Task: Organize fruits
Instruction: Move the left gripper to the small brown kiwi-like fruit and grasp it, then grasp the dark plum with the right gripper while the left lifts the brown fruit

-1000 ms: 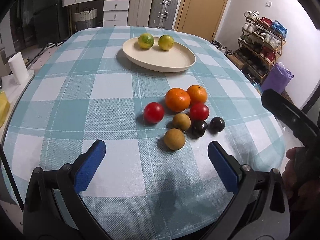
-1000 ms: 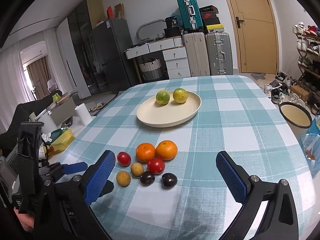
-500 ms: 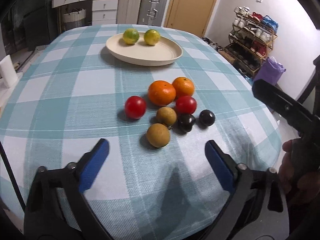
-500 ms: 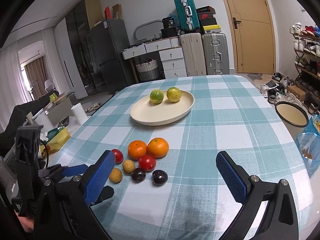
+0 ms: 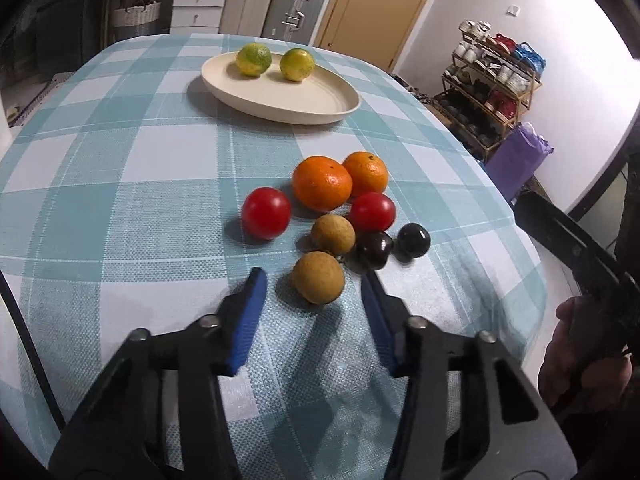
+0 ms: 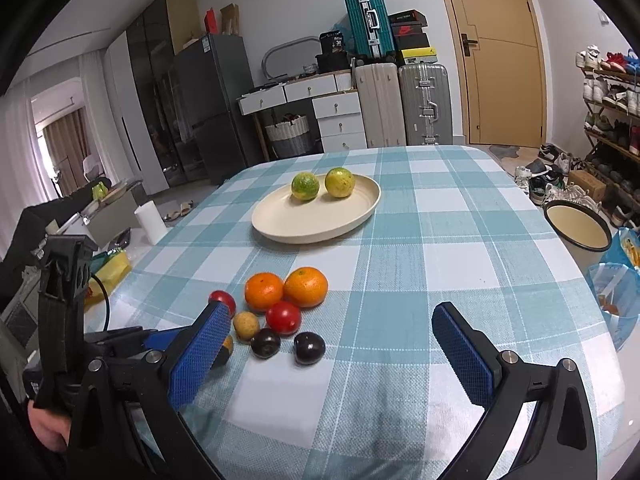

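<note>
Checked tabletop point(image 5: 120, 160) noted: we find the left gripper point(image 5: 314, 288), jaws just narrowed yet untouching, straddling the nearest brown fruit point(image 5: 318, 283); right gripper point(image 6: 332, 340) spread, farther.

The left wrist view looks forward and steeply down along the left gripper point(image 5: 314, 282), close over the near edge of the checked tablecloth point(image 5: 120, 168), with the loose fruit cluster point(image 5: 332, 208) just ahead of its fingertips. The right wrist view looks along the right gripper point(image 6: 332, 324) from farther back, tilted less, taking in more of the room beyond. The 2 views share the cluster, the cream plate point(image 6: 320, 228) ahead and the suitcases point(image 6: 404, 104) behind it.
</note>
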The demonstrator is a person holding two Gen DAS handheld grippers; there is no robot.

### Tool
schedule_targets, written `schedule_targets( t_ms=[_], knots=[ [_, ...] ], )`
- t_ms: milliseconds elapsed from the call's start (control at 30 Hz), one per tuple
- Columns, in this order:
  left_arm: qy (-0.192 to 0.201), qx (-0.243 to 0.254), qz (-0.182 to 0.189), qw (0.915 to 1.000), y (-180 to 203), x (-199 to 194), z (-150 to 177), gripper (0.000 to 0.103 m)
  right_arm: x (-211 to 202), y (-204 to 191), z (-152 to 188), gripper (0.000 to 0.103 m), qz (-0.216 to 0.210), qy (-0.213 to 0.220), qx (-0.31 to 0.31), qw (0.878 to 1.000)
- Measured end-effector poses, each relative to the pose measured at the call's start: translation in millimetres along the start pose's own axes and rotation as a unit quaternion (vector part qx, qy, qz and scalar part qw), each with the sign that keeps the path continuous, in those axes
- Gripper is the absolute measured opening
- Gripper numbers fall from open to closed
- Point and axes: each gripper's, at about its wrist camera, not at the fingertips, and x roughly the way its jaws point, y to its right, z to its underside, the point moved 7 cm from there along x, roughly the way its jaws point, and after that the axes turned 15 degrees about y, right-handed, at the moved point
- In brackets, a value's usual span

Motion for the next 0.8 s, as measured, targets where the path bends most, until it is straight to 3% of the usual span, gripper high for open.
schedule_targets(
  t_ms=[133,467,800],
  knots=[
    [-0.005,0.000,0.018,0.9998,4.3,3.2,1.7,0.025,-2.1,0.5,0.8,0.103,0.002,0.000,0.003,1.000],
    [0.002,-0.006,0.029,0.9996,4.2,-0.6,2.2,0.025,0.5,-4.5,12.1,0.103,-0.003,-0.020,0.004,1.000],
    [0.037,-0.013,0.032,0.9987,-2.4,-24.4,-10.5,0.025,15.2,2.1,26.7,0.103,0.005,-0.059,0.010,0.998]
  ],
)
